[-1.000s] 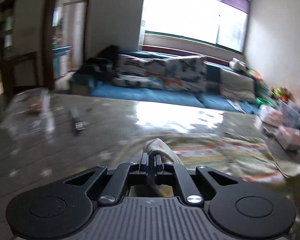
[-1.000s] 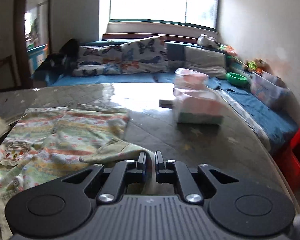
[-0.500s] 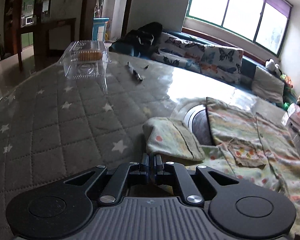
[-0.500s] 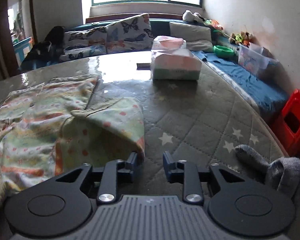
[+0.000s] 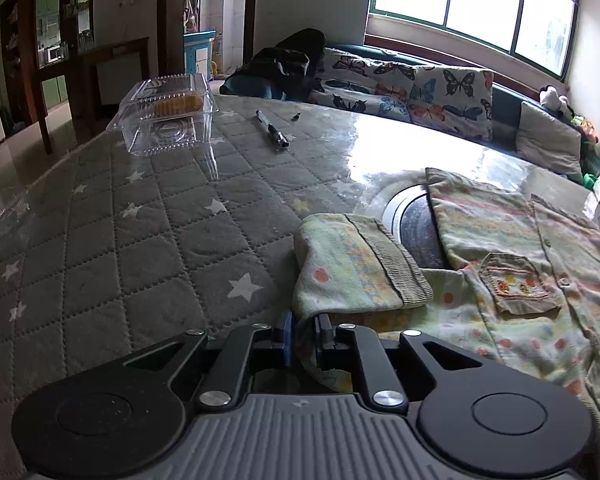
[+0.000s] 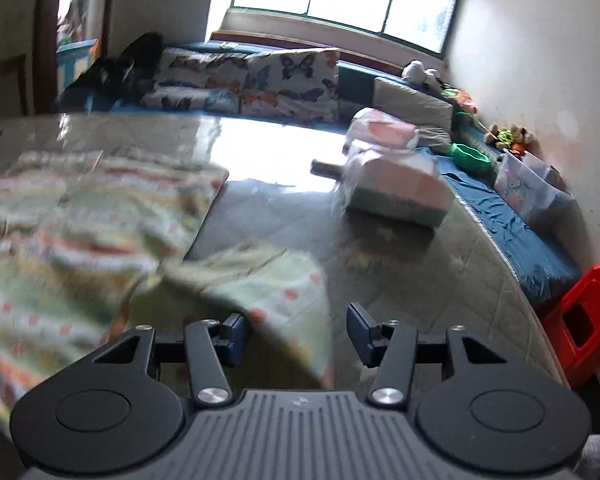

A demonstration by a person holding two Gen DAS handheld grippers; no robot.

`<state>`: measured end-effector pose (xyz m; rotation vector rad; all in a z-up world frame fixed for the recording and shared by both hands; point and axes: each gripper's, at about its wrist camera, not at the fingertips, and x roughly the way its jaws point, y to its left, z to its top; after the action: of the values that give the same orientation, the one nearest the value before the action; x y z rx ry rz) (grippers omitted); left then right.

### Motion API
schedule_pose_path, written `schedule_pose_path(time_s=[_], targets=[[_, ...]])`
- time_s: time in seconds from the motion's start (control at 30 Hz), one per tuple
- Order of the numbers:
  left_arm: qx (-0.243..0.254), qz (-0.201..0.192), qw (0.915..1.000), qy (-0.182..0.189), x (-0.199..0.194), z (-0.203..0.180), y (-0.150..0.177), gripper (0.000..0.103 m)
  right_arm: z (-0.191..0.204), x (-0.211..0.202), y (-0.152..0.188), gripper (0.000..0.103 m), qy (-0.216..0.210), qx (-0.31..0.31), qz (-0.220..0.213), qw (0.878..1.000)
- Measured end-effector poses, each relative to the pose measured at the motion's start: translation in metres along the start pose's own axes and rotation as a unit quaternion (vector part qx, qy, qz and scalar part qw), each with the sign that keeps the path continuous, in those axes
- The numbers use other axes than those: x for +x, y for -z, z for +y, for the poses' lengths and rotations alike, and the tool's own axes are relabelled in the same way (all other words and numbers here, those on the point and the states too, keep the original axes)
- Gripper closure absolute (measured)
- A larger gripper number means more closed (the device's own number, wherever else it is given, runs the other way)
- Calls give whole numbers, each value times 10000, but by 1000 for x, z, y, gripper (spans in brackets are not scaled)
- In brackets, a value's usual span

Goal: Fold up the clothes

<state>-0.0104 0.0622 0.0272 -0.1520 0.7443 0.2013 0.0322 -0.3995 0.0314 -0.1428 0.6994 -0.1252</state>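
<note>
A small pale-green shirt with orange dots, stripes and a chest pocket lies spread on the quilted star-pattern table. In the left wrist view one sleeve is folded over, its ribbed cuff pointing right. My left gripper holds the near edge of that fold, fingers only a narrow gap apart with fabric filling it. In the blurred right wrist view the shirt lies left. Its other folded sleeve rests on the table in front of my right gripper, which stands wide open and holds nothing.
A clear plastic food box and a pen lie at the table's far left. Tissue packs sit at the far right. A red stool stands beyond the right edge. A sofa with butterfly cushions runs behind.
My right gripper has gone from slightly parted to wide open, leaving the sleeve lying flat, and is moving. The left gripper's fingers have eased apart a little, fabric still between them.
</note>
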Motion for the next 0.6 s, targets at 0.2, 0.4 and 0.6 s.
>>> schedule_pose_path(time_s=[0.2,0.4,0.6], targets=[[-12,69,10000,-57,5,2,2,89,-44,-11,-6,49,193,1047,-318,9938],[21,74,9999,-87,6,0,0,89,-92,-10,19,48,447,1958,-65,9796],[47,86,9999,-102,7,0,-1,88,-100,-4,42,47,480,1972,304,9787]])
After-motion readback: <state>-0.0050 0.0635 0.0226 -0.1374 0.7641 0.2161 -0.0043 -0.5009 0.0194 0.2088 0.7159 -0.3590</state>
